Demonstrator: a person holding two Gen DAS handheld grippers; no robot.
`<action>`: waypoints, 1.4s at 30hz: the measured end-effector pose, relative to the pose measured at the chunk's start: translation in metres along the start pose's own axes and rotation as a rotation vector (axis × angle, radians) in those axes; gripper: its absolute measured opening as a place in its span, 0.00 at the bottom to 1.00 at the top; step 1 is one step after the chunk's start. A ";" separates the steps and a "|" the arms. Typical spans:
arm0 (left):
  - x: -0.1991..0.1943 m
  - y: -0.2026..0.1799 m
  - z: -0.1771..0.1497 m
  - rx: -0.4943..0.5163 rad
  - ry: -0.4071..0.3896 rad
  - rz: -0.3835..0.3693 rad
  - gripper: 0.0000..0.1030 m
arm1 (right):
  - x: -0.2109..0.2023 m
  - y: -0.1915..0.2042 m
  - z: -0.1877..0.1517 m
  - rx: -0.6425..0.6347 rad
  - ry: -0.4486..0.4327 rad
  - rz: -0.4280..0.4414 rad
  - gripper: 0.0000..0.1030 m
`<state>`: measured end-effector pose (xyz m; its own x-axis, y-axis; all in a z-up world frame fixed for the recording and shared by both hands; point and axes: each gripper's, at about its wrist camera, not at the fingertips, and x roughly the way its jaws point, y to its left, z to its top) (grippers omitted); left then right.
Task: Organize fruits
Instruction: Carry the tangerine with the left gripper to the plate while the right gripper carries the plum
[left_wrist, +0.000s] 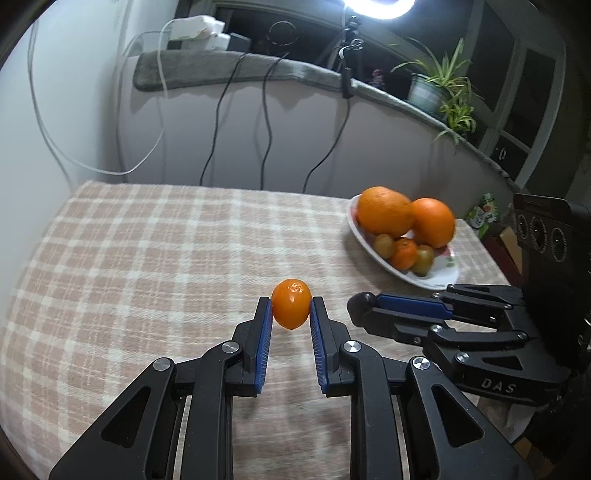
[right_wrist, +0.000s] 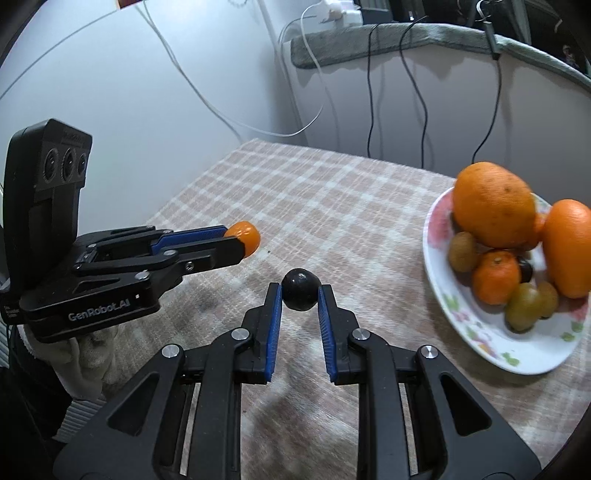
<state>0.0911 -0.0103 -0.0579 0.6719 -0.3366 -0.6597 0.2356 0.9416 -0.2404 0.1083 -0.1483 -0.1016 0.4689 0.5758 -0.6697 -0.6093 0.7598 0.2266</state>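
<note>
Checked cloth lies bare around left gripper (left_wrist: 291, 308) pinching kumquat (left_wrist: 291, 303), right gripper (right_wrist: 300, 295) pinching dark fruit (right_wrist: 300, 289).

"GenRobot.AI" on left gripper (right_wrist: 242, 240)

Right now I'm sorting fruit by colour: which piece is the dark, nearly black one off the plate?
The small dark round fruit clamped in the right gripper. The left gripper holds a small orange fruit instead; the rest sits on the plate.

Both wrist cameras look down along their fingers, close over the checked tablecloth (left_wrist: 147, 258); each sees the fruit plate (right_wrist: 439, 295) at two o'clock.
</note>
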 end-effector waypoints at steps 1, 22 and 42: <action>-0.001 -0.002 0.001 0.004 -0.003 -0.004 0.18 | -0.005 -0.003 0.000 0.005 -0.009 -0.005 0.20; 0.006 -0.055 0.010 0.078 -0.012 -0.091 0.19 | -0.075 -0.066 -0.016 0.119 -0.114 -0.118 0.20; 0.035 -0.096 0.019 0.135 0.021 -0.139 0.19 | -0.110 -0.107 -0.028 0.198 -0.159 -0.195 0.20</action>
<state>0.1052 -0.1127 -0.0442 0.6114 -0.4624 -0.6421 0.4183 0.8777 -0.2337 0.1043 -0.3013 -0.0718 0.6684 0.4418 -0.5983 -0.3694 0.8954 0.2485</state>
